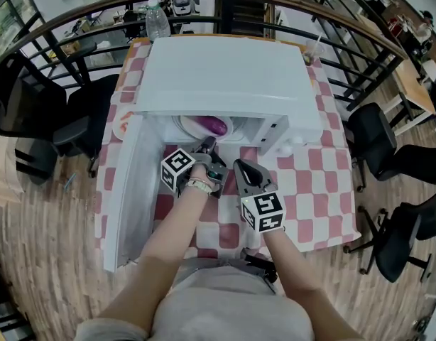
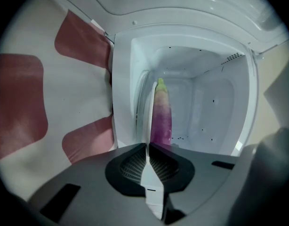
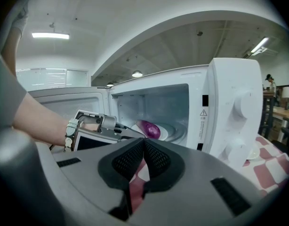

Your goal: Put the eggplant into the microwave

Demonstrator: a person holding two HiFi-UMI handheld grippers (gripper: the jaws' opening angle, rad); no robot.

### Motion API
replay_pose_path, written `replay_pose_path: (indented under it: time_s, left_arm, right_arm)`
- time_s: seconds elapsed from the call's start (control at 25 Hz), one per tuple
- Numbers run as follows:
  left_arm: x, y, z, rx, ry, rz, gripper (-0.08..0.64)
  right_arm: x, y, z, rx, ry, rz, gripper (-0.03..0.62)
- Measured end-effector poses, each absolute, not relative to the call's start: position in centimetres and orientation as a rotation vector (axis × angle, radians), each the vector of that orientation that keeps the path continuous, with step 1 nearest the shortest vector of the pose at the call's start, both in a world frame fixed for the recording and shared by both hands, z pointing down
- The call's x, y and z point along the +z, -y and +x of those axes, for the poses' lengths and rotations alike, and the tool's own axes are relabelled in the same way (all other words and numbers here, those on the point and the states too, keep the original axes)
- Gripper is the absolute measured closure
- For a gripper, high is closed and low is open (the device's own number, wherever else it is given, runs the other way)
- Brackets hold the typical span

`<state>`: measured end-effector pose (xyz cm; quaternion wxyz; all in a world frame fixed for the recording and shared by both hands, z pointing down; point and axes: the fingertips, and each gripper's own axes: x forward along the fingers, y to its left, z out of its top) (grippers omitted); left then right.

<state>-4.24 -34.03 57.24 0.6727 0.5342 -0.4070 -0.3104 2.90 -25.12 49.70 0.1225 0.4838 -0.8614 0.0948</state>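
Grey-shelled left gripper and right gripper, with black ribbed pads. White cube bearing black square markers on each. Pale beaded bracelet at the left wrist. Light grey top.

Head view only catches a sliver of the eggplant. The microwave roof covers the rest, plus most of the white plate under it.

Left gripper view: the eggplant's near end drops out of sight behind the left tool.

Right gripper view: that tool's body blocks the plate's left side, and the warning label print is too small to read.

Upper left of the head view, the bottle loses its bottom behind the microwave. Left of the opening, the door half covers a round thing, maybe a dish, can't tell. The desk near edge hides under the arms.
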Motion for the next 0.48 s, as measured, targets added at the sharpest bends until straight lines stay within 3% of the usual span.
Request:
replay_pose_path:
  time_s: [0.4,0.48]
  left_arm:
    - [57.8,33.6,-4.4,-0.572,0.982,1.074,0.516]
    - [58.7,33.1,-4.3,-0.545,0.989,1.042,0.428]
  right_arm:
    - [50.1,25.0,2.8,0.302,2.509,1.415,0.569]
    - [50.2,25.0,3.0,0.304,2.509,1.417,0.569]
